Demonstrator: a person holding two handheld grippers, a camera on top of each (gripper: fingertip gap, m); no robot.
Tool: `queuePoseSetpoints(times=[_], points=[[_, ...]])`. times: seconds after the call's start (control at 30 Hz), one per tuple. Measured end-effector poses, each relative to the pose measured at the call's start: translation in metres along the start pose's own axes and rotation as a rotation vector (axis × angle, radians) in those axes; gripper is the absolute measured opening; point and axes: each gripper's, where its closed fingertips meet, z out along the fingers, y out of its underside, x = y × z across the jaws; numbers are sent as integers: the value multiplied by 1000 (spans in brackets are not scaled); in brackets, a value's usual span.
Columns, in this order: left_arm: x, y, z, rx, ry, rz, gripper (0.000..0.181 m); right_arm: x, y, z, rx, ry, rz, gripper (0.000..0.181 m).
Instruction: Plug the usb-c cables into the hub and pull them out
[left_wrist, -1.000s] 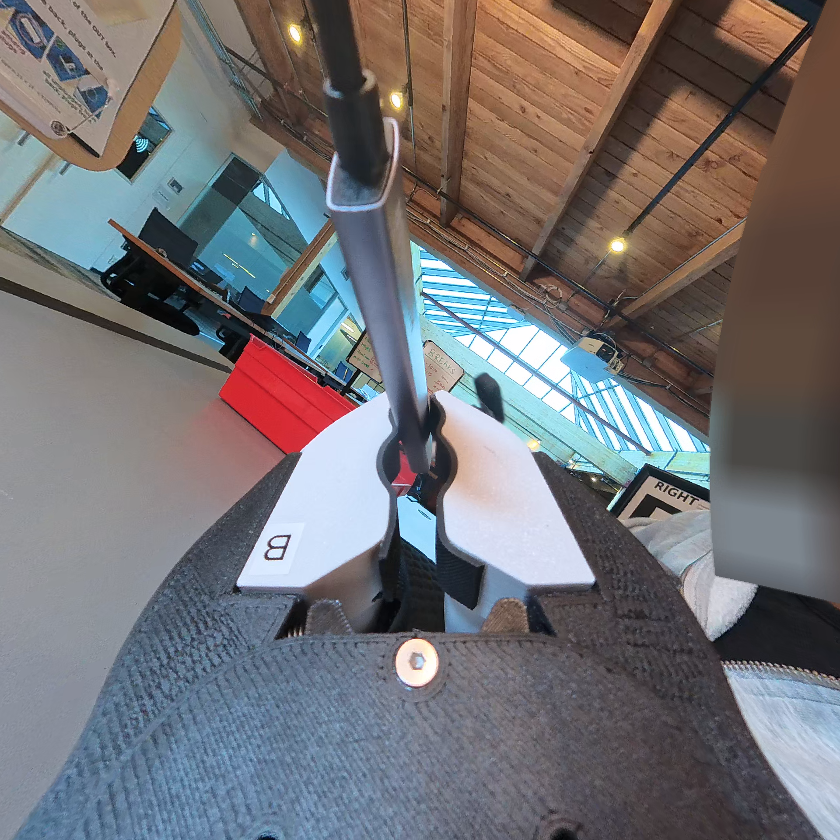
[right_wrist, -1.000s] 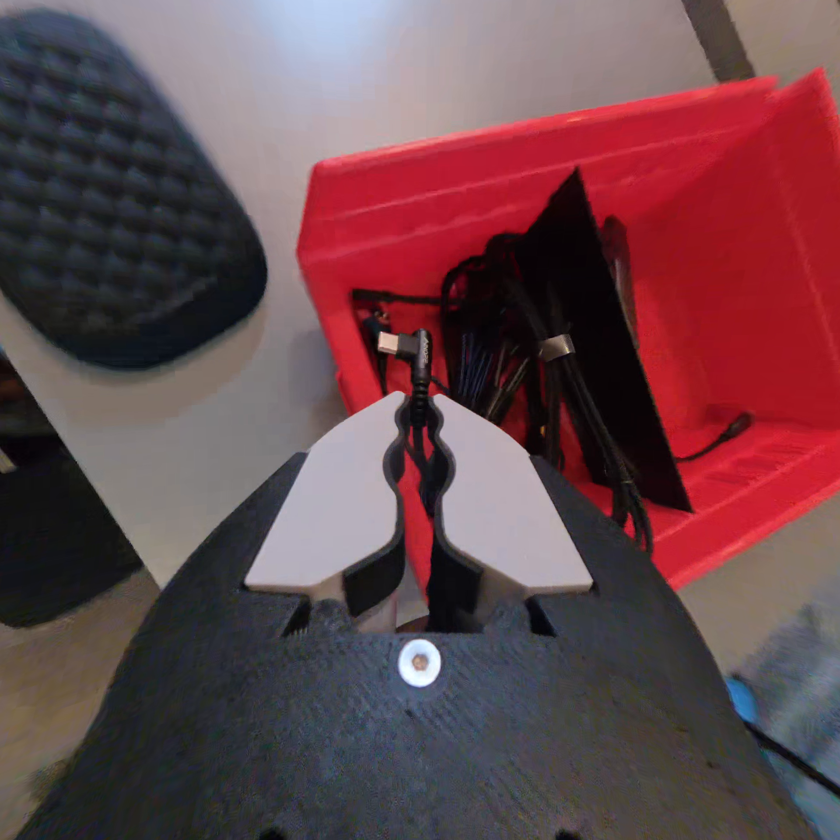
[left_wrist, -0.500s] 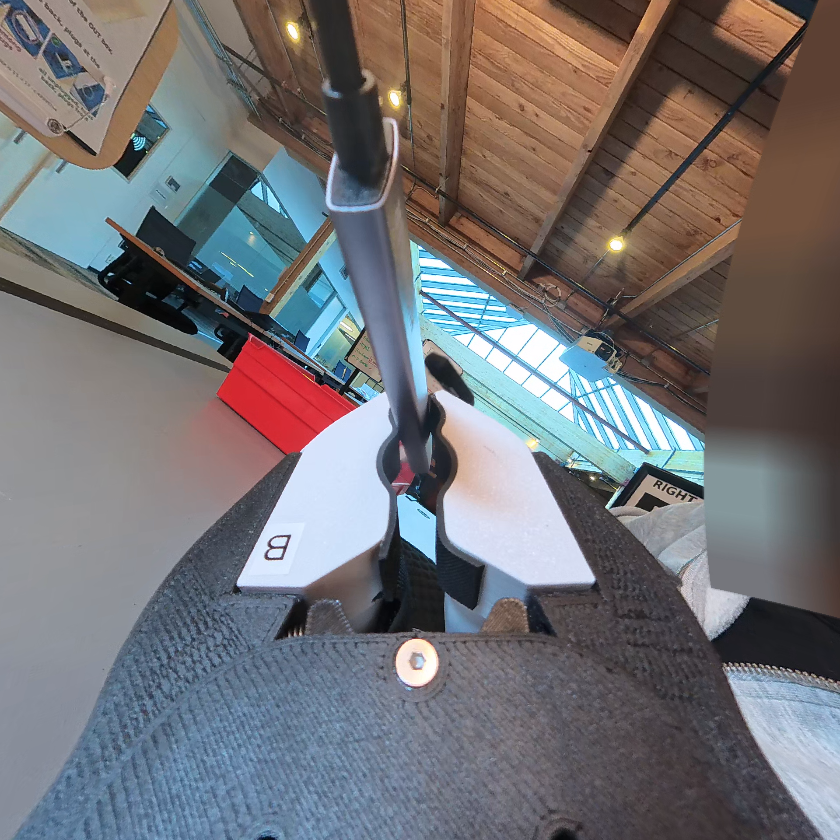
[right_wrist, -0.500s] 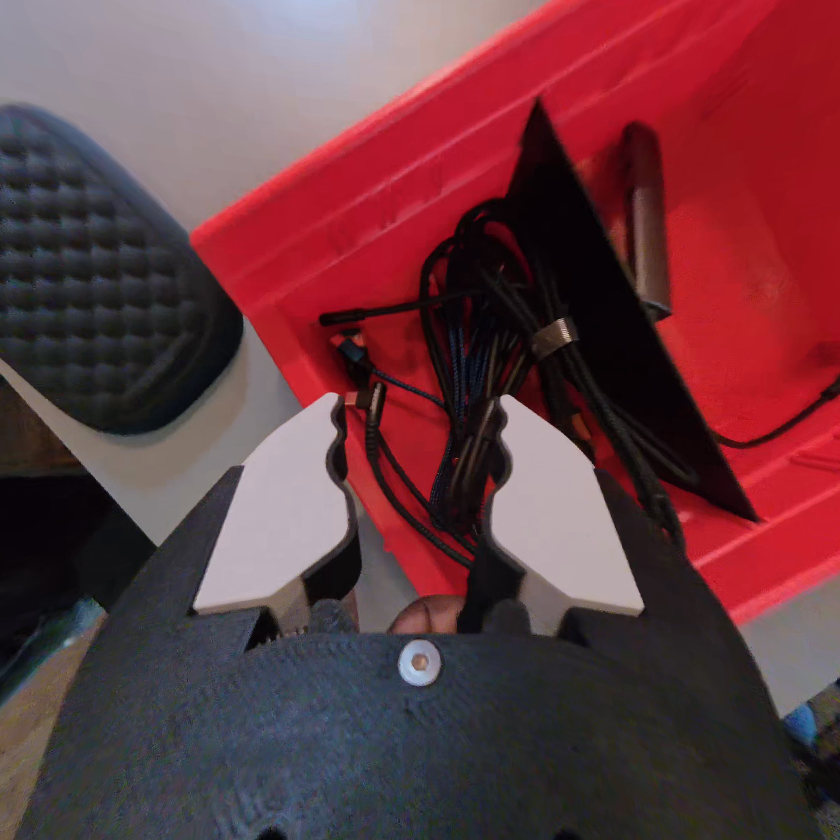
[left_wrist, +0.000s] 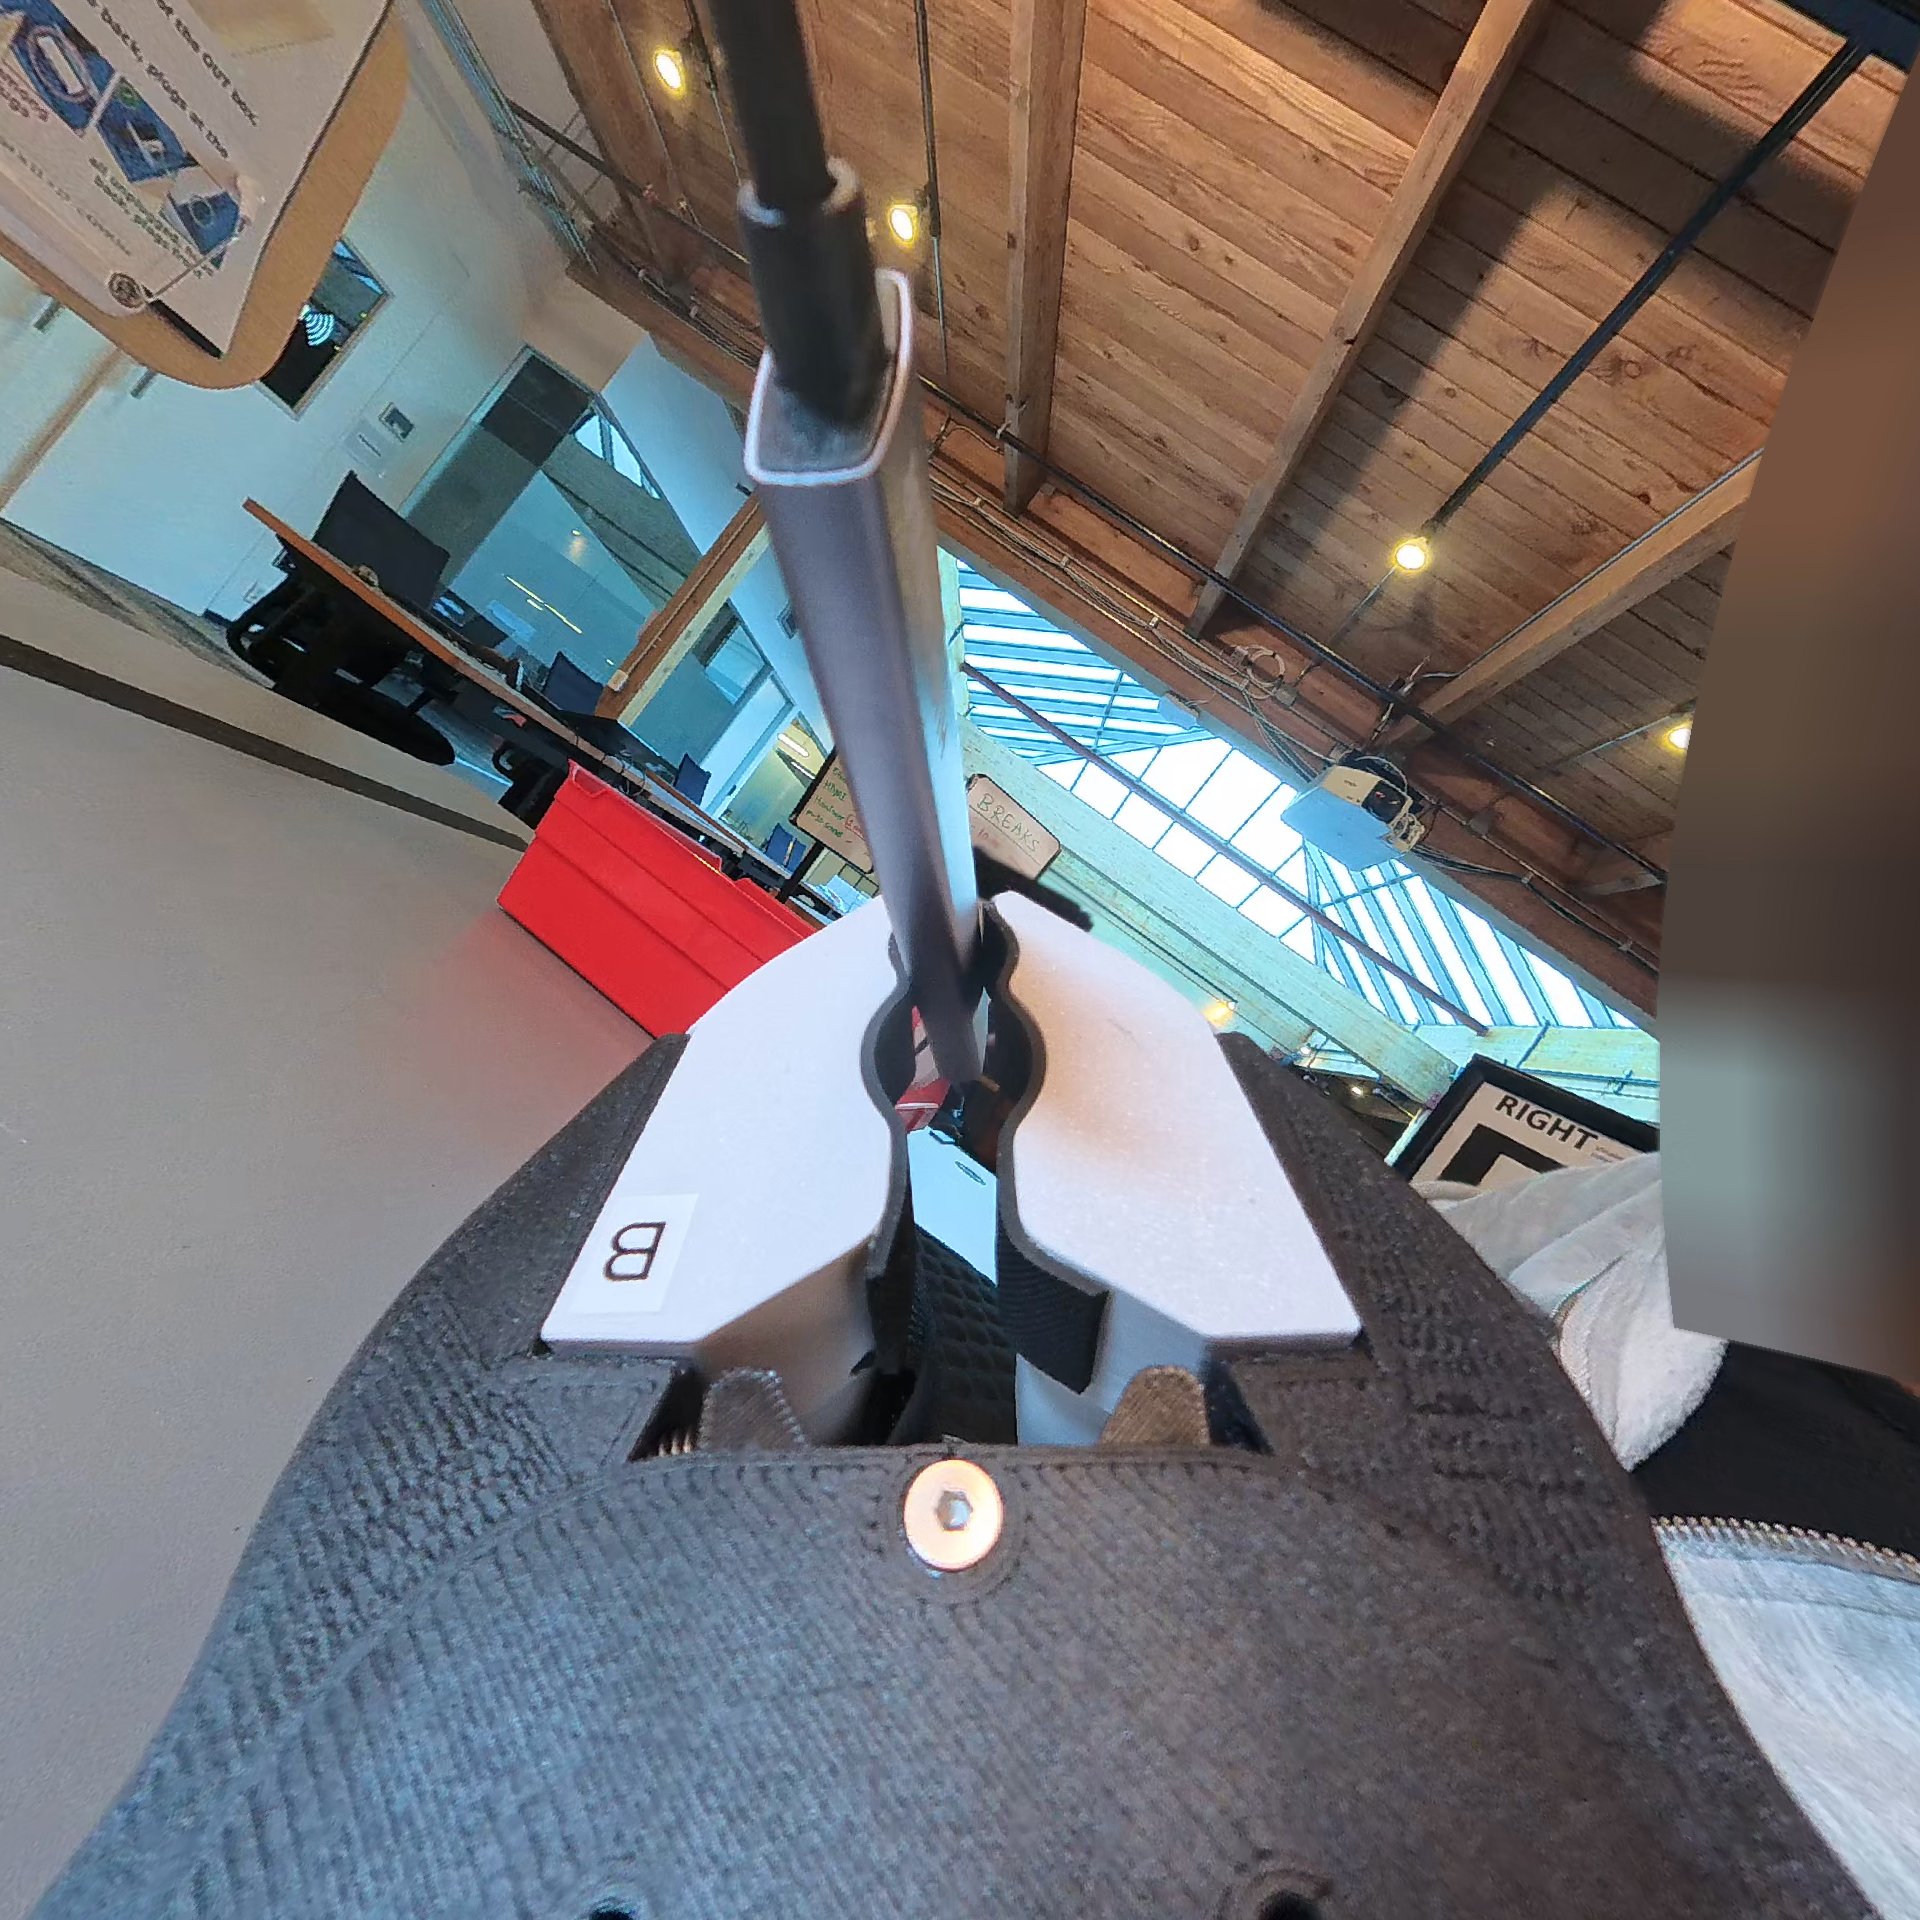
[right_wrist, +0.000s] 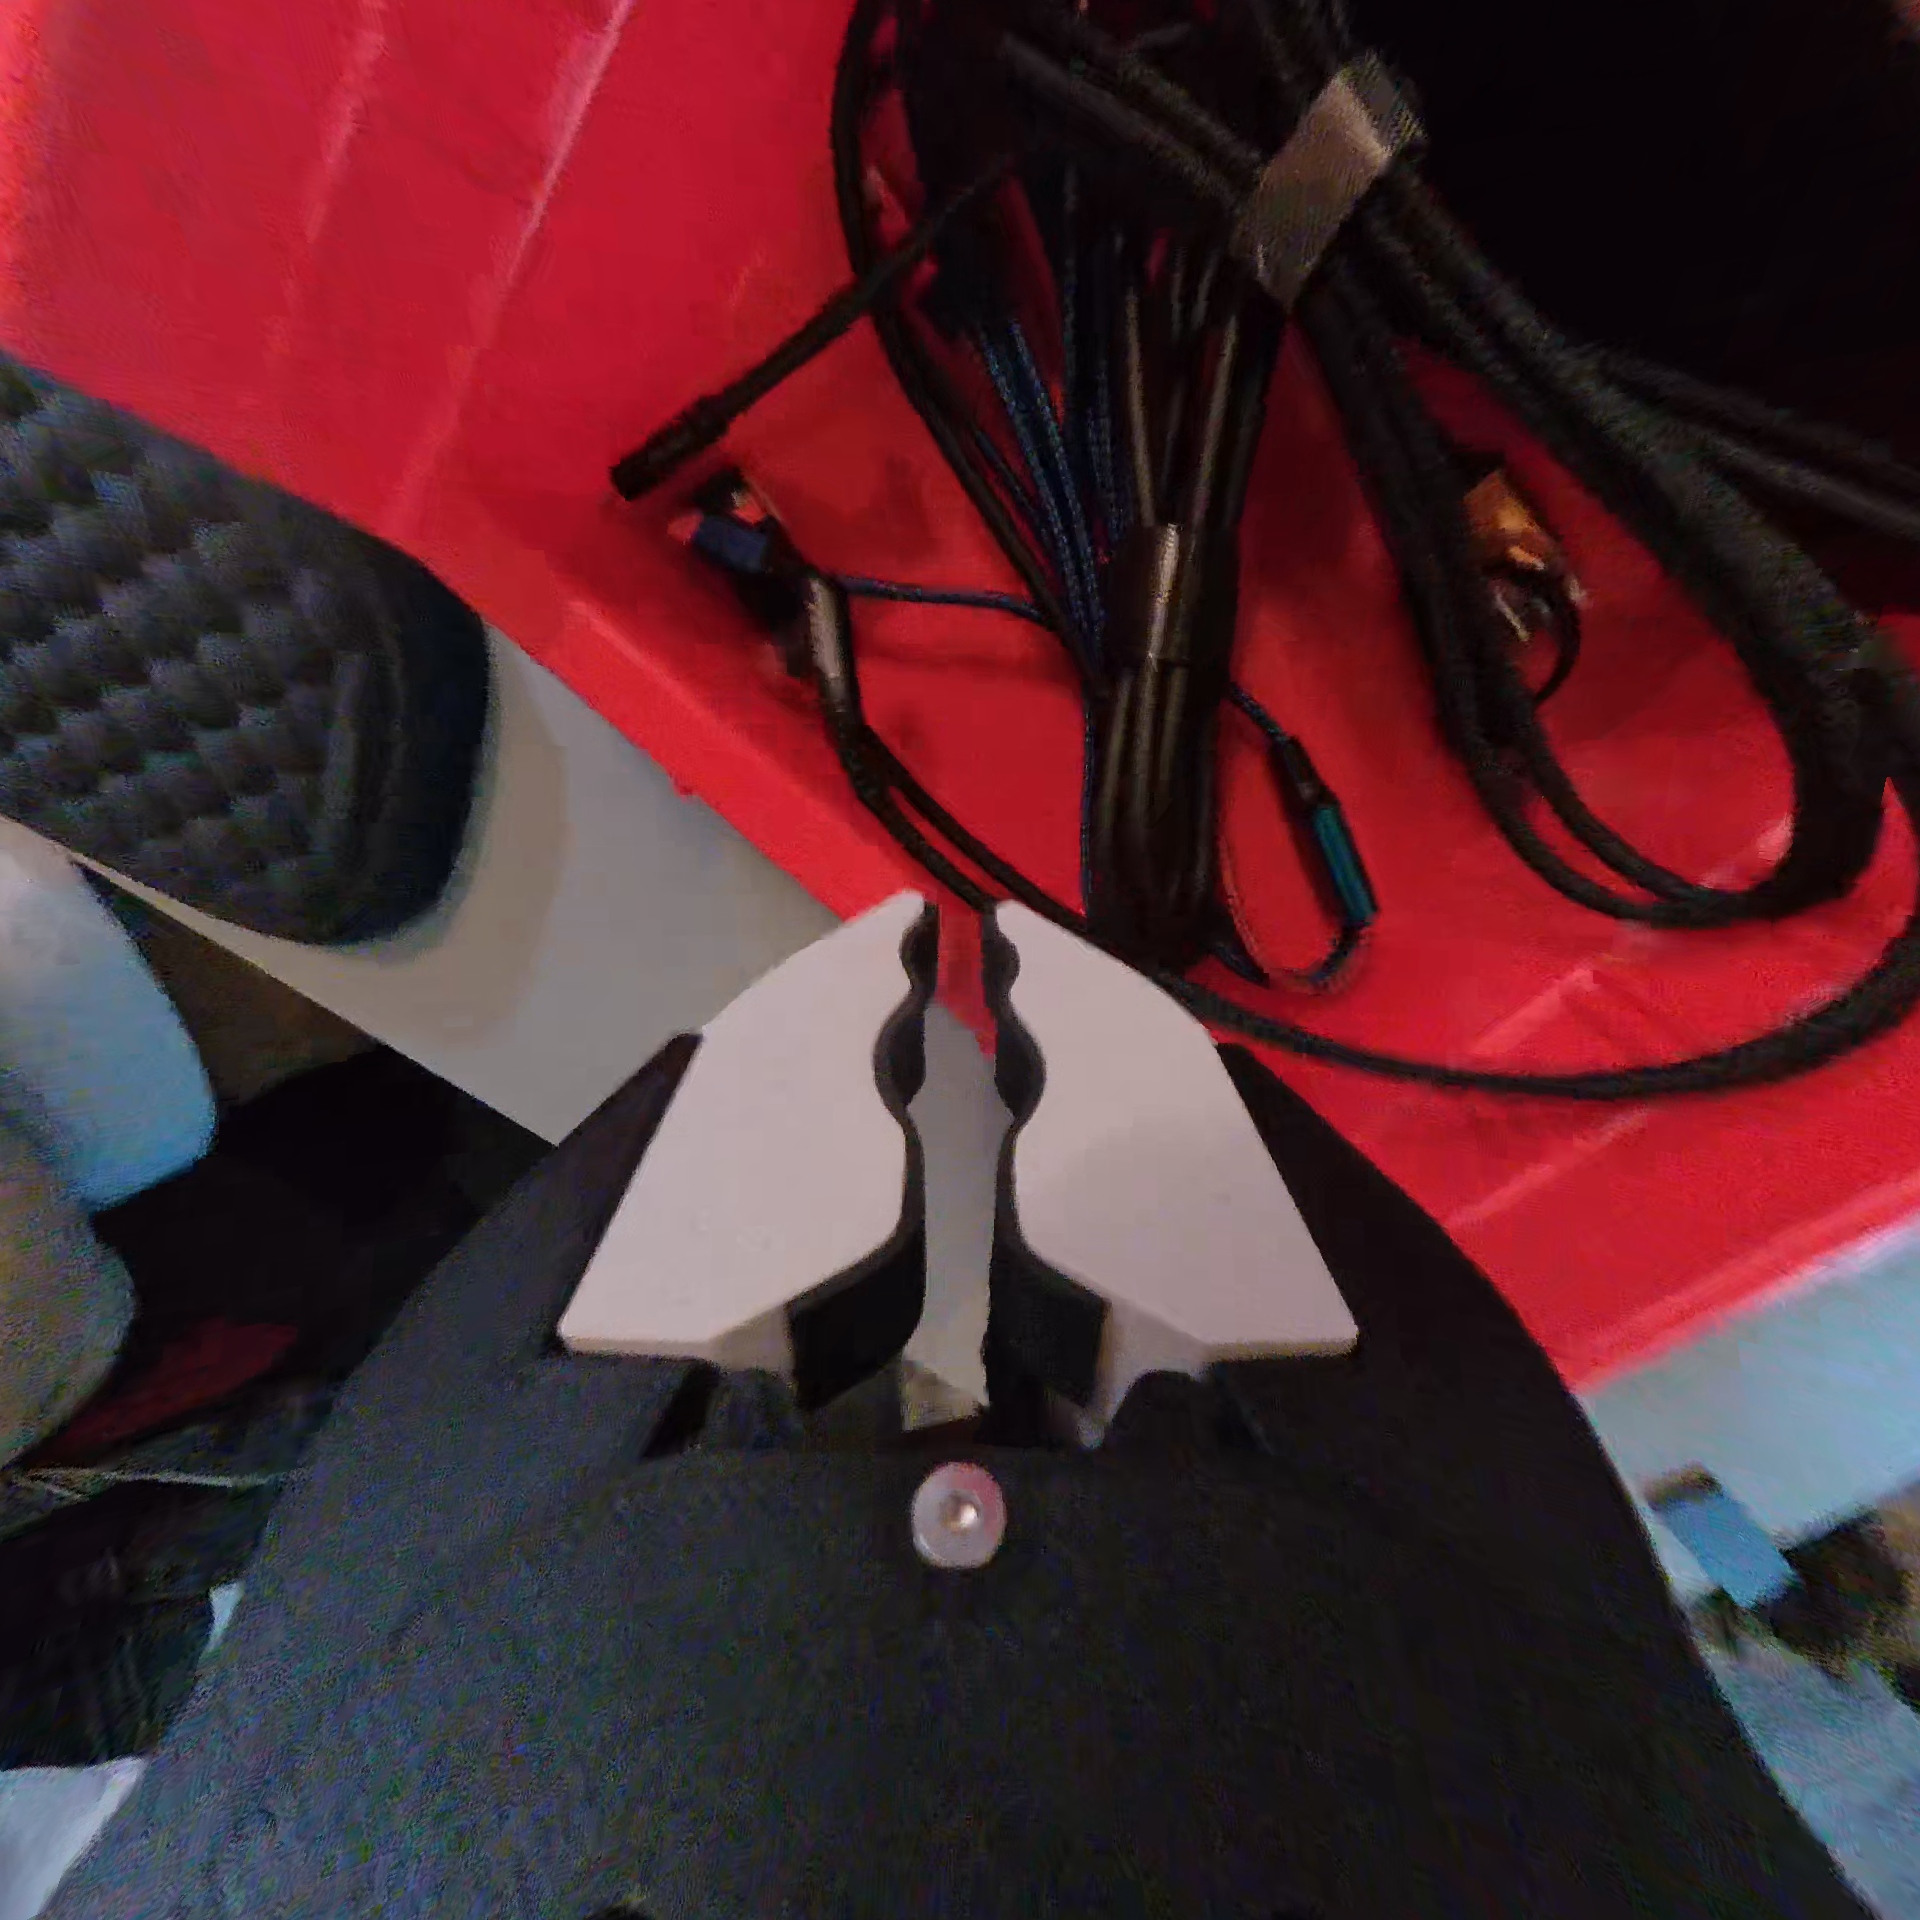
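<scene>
My left gripper (left_wrist: 951, 925) is shut on the slim grey metal hub (left_wrist: 873, 675) and holds it upright, tilted left. The hub's own black cable (left_wrist: 800, 260) leaves its top end. My right gripper (right_wrist: 958, 920) hangs over the near wall of the red bin (right_wrist: 416, 312); its jaws stand nearly together with nothing seen between them. A black braided cable with an angled plug (right_wrist: 826, 634) lies in the bin and runs just past the fingertips; I cannot tell if it touches them. A bundle of dark cables (right_wrist: 1143, 520) lies deeper in the bin.
The red bin (left_wrist: 623, 914) stands on the pale table (left_wrist: 260, 1039). A black quilted pad (right_wrist: 208, 675) lies left of the bin on the table (right_wrist: 644, 883). A black panel (right_wrist: 1662, 156) leans inside the bin. A person's pale sleeve (left_wrist: 1558, 1299) is at the right.
My right gripper let go of the angled-plug cable over the bin, opened wide, then moved closer to the bin and closed its jaws. The left gripper and hub have hardly moved.
</scene>
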Motion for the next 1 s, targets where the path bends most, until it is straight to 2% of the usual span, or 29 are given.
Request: queuePoseSetpoints(times=[0.07, 0.13, 0.23, 0.33, 0.43, 0.5, 0.57, 0.67, 0.73, 0.83, 0.9, 1.0], points=[[0, 0, 0, -2, -1, 1, 10, 3, -8, 5, 41, -9, 62, 3], [0, 1, 0, -3, -1, 0, 10, 13, 0, 15, -22, 35, 72, 0], [1, 1, 1, -8, 2, 4, 10, 17, 0, 17, -20, 52, 69, 7], [6, 8, 4, -50, 11, 59, 10, 8, -35, -14, 205, 105, 13, 10], [12, 20, 9, -117, 21, 134, 10, -53, -87, -62, 601, 69, -133, 27], [15, 27, 12, -160, 29, 170, 10, -125, -113, -86, 856, -46, -276, 29], [19, 35, 14, -202, 43, 205, 10, -203, -127, -89, 1006, -211, -399, 28], [25, 47, 16, -273, 76, 248, 10, -298, -140, -54, 995, -410, -553, 28], [29, 54, 17, -310, 101, 272, 10, -335, -156, -33, 980, -458, -602, 28], [33, 62, 17, -355, 125, 304, 10, -362, -181, -5, 954, -397, -691, 29], [33, 64, 17, -362, 122, 311, 10, -379, -188, -10, 1000, -424, -732, 21], [35, 70, 18, -401, 132, 327, 10, -396, -184, -4, 939, -475, -803, 17]])
